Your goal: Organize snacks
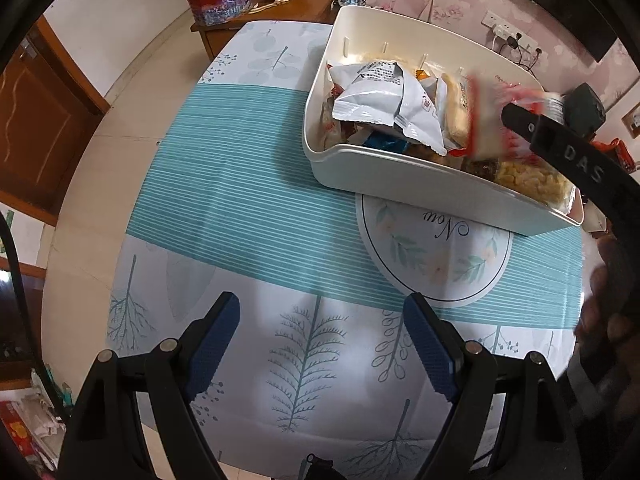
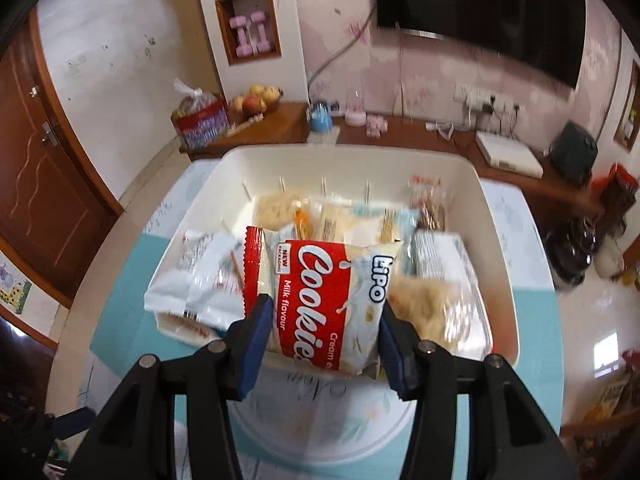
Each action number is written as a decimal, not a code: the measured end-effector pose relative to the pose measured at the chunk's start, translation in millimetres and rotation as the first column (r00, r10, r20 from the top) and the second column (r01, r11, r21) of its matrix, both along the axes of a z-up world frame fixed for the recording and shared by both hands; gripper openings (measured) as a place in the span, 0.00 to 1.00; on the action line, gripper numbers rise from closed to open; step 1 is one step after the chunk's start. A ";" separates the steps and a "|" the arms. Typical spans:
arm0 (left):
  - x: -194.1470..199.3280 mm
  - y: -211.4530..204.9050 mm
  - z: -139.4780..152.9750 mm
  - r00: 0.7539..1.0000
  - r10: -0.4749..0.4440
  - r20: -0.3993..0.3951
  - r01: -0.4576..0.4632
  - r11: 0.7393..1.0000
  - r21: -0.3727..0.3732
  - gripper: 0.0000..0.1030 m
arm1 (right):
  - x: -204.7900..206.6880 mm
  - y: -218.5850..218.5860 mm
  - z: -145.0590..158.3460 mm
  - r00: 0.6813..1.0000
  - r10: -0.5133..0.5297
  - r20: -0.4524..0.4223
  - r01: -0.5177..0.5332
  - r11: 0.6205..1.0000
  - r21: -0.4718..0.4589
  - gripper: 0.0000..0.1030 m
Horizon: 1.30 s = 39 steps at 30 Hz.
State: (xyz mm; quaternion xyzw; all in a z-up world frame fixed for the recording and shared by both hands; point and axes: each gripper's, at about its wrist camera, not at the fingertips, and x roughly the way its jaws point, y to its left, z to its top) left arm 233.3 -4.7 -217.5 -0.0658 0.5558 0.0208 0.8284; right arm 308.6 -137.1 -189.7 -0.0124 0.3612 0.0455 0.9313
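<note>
right gripper [image 2: 324, 334]: clamped on cookie packet [image 2: 332, 300], above near edge of white bin [image 2: 500, 240] | left gripper [image 1: 320, 344]: spread, holding nothing, over tablecloth [image 1: 240, 184] beside bin

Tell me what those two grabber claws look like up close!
Both are black plastic. Each left gripper finger carries a bumpy blue pad and round silver bolts at its hinges. The right gripper looks the same, and its arm has raised letters reading DAS.
</note>
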 end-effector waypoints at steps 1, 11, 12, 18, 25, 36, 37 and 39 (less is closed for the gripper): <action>-0.9 2.1 1.2 1.000 -0.006 0.003 0.006 1.000 -0.004 0.81 | 0.3 -0.3 0.3 1.000 -0.006 0.017 0.006 1.000 -0.006 0.51; -25.7 27.7 37.4 0.984 -0.167 0.055 0.165 0.986 0.027 0.81 | -37.8 -3.2 10.8 0.995 -0.095 0.020 0.095 0.995 -0.033 0.73; -31.4 30.1 42.7 0.980 -0.191 0.063 0.189 0.981 0.031 0.81 | -45.5 -2.5 11.7 0.994 -0.107 0.017 0.107 0.993 -0.040 0.75; -65.9 38.3 66.1 0.959 -0.267 0.093 0.264 0.964 0.045 0.81 | -99.6 -0.3 8.8 0.984 -0.171 -0.050 0.170 0.985 -0.040 0.78; -109.4 35.4 85.5 0.946 -0.309 0.103 0.304 0.951 0.058 0.81 | -175.9 -6.9 14.2 0.965 -0.201 -0.167 0.199 0.980 -0.028 0.79; -158.1 14.6 118.6 0.969 -0.192 0.159 0.192 0.981 0.013 0.81 | -259.1 -14.0 74.8 0.982 -0.086 -0.171 0.083 0.996 -0.026 0.87; -164.5 12.9 122.3 0.970 -0.166 0.178 0.167 0.986 0.006 0.81 | -267.0 -17.2 80.8 0.980 -0.068 -0.185 0.069 0.998 -0.004 0.87; -171.8 8.6 126.1 0.968 -0.143 0.207 0.146 0.989 0.001 0.81 | -278.5 -20.6 86.9 0.980 -0.041 -0.196 0.047 0.999 0.027 0.88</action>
